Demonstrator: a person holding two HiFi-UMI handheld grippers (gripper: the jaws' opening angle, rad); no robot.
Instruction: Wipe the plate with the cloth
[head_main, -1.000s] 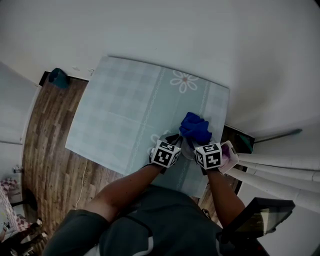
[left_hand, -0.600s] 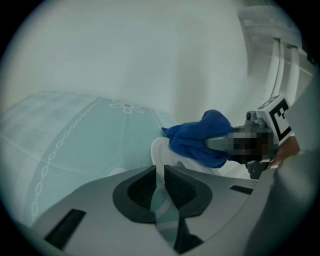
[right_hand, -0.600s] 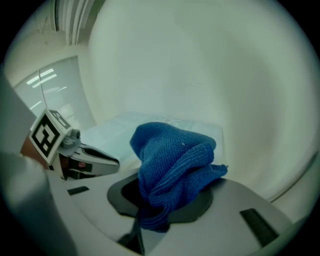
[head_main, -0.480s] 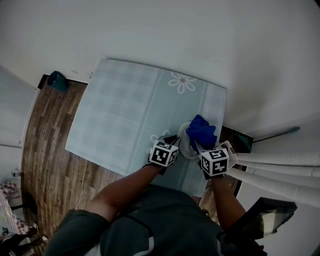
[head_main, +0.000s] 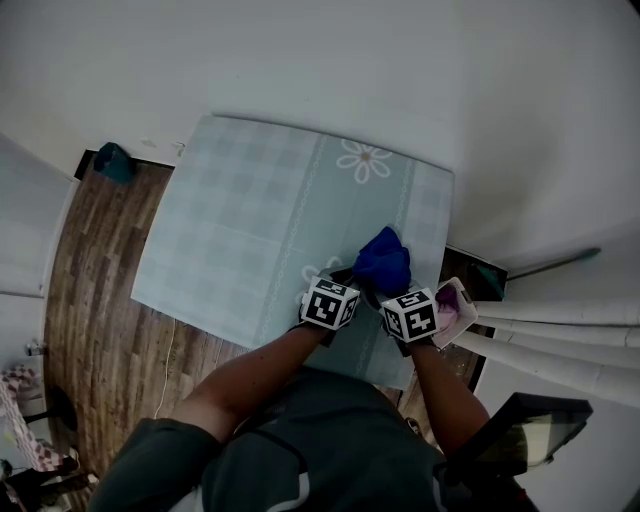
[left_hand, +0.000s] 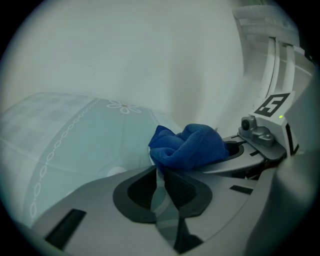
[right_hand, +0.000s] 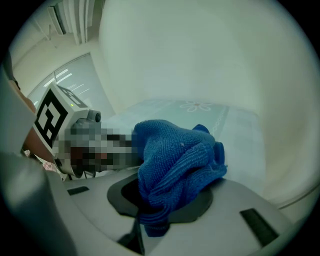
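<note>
Two grippers are both at work near the table's (head_main: 240, 210) near right corner, so the wiping is well under way, not just starting. The left gripper (left_hand: 160, 175) has its jaws clamped on the pale rim of the plate (left_hand: 160, 200), which shows edge-on between the dark pads and is steadied that way. The right gripper (right_hand: 150, 220) is closed on a bunched fold of the blue cloth (right_hand: 175, 155). The rest of the wad bulges out ahead of its jaws.

In the head view the cloth lies over the plate, just beyond the two marker cubes, and covers it almost wholly. Cloth and plate are pressed together. The plate's face cannot be seen, so I cannot tell how clean it is or how much rubbing remains. I judge this to be mid-stroke. What is left is any further passes, then lifting the cloth away and letting go of the plate.

Half a second ago the cloth sat further toward the table's right edge, with part of the plate's pale face bare at its left. Since then the right gripper has swept the cloth leftward across that face, and its cube now sits close beside the left one. The left gripper has hardly shifted.
</note>
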